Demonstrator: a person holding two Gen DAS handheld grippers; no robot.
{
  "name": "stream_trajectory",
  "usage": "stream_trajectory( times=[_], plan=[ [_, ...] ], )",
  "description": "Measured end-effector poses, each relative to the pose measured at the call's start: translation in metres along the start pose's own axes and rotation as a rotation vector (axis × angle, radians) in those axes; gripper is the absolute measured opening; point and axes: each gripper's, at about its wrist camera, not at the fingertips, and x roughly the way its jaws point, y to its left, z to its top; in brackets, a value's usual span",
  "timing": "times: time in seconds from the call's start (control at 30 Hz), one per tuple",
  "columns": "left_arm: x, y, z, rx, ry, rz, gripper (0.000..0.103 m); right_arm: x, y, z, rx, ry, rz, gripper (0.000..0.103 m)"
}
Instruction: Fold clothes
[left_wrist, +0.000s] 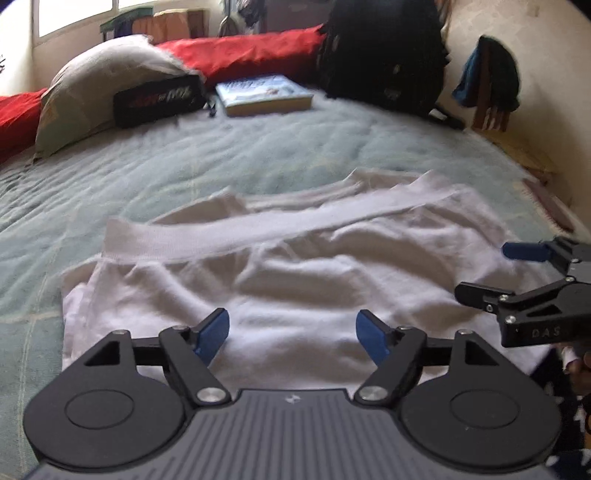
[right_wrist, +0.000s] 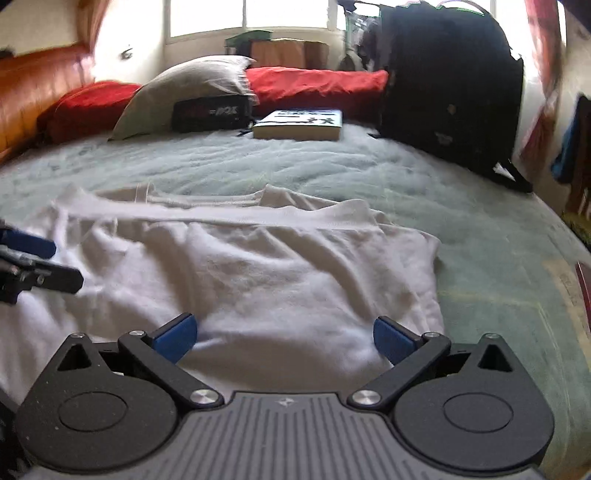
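A white garment lies on the pale green bedspread, folded over so its ribbed hem band runs across the top. My left gripper hovers open over the garment's near edge, nothing between its blue pads. The right gripper shows at the right edge of the left wrist view, over the garment's right side. In the right wrist view the same garment spreads ahead, and my right gripper stands open above its near edge. The left gripper's fingers poke in from the left.
At the head of the bed lie a grey pillow, red cushions, a black pouch and a book. A black backpack stands at the back right. Clothes hang on a wooden chair by the wall.
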Motion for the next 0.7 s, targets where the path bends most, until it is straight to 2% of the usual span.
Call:
stream_trajectory(
  times=[0.07, 0.1, 0.17, 0.27, 0.4, 0.63, 0.7],
  plan=[
    [0.004, 0.001, -0.003, -0.012, 0.005, -0.002, 0.083, -0.006, 0.001, 0.0, 0.012, -0.028, 0.022, 0.103],
    [0.01, 0.002, -0.006, -0.021, 0.029, 0.003, 0.083, -0.006, 0.001, 0.0, 0.011, -0.02, 0.026, 0.103],
    [0.012, 0.002, -0.01, -0.021, 0.021, 0.006, 0.084, 0.0, 0.003, -0.002, 0.015, 0.033, 0.023, 0.103],
    [-0.003, 0.008, -0.005, -0.055, 0.023, -0.023, 0.084, -0.009, 0.003, -0.006, 0.034, 0.031, 0.042, 0.103],
    [-0.031, 0.029, 0.001, -0.113, 0.022, -0.068, 0.085, -0.026, -0.005, -0.001, 0.125, 0.02, 0.13, 0.103],
    [-0.065, 0.096, -0.006, -0.238, 0.063, -0.013, 0.087, -0.039, -0.004, 0.007, 0.239, 0.047, 0.343, 0.103],
    [-0.063, 0.113, -0.012, -0.297, 0.076, -0.051, 0.087, -0.038, 0.001, 0.009, 0.246, 0.065, 0.388, 0.103]
  ],
)
